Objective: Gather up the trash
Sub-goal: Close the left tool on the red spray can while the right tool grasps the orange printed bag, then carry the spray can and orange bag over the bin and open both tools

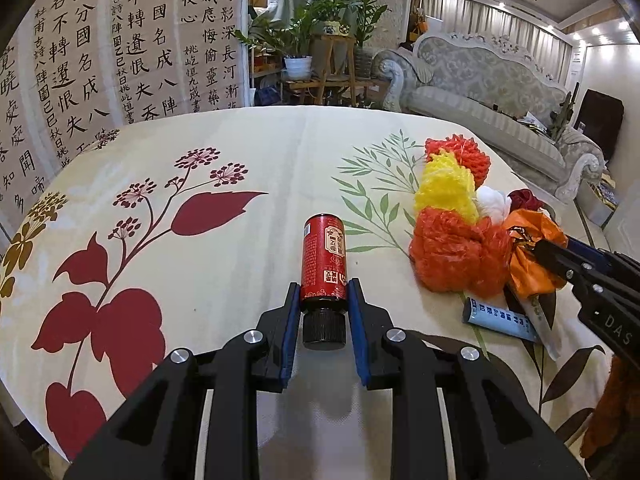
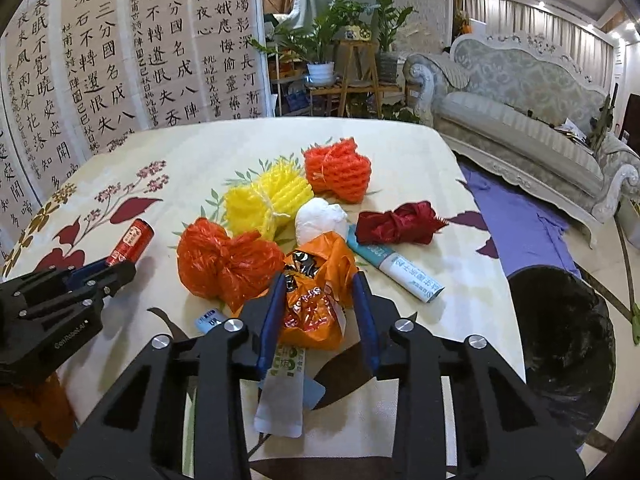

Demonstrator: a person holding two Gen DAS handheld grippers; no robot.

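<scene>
On the left part of the table, which has a cream cloth with printed red leaves and flowers, my left gripper is clenched on a small red bottle with a black cap; the bottle lies on its side, cap toward me, and my blue pads press the lower end of its body from both sides. In the right wrist view the same bottle lies at the far left of the heap of trash, with my left gripper on it. Next, toward the right, lies a crumpled red-orange plastic bag, and behind it a yellow foam net and an orange foam net, both tied with string. A white crumpled ball lies between the yellow net and a dark red bundle. My right gripper is placed around an orange snack wrapper, with one finger on each side; if the pads already touch it, I cannot tell. Under the wrapper lies a white sachet, and a light blue tube shows just left of my finger. A longer pale tube lies to the right of the wrapper. At the far right, beside the table edge and lower, stands a bin lined with a black bag.
</scene>
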